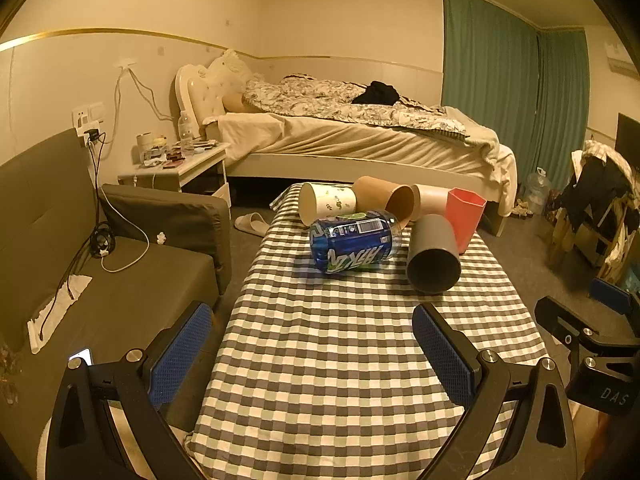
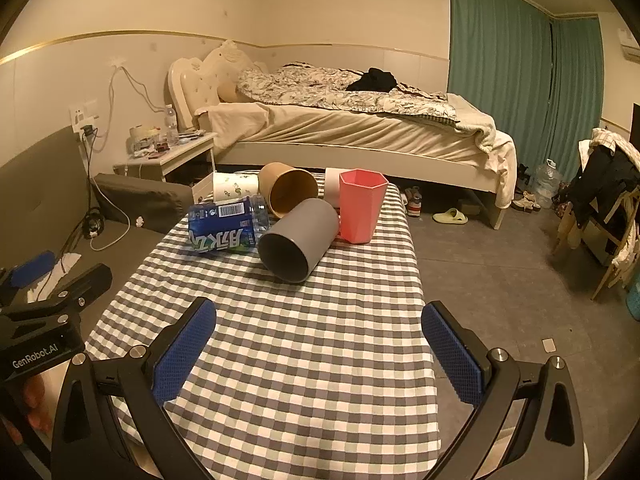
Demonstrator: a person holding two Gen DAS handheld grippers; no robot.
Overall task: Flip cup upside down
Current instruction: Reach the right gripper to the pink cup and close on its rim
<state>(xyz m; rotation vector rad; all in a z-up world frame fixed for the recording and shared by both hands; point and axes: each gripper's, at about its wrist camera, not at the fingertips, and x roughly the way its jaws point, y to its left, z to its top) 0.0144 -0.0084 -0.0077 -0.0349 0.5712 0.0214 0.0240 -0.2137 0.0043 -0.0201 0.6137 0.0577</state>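
Observation:
Several cups cluster at the far end of the checkered table. A grey cup lies on its side, mouth toward me. A pink hexagonal cup stands upright. A brown paper cup, a white leaf-print cup and a pale cup lie on their sides. My left gripper and right gripper are both open and empty, over the near end of the table, well short of the cups.
A blue-labelled plastic bottle lies on its side in front of the cups. A grey sofa is left of the table, a bed behind it, bare floor to the right.

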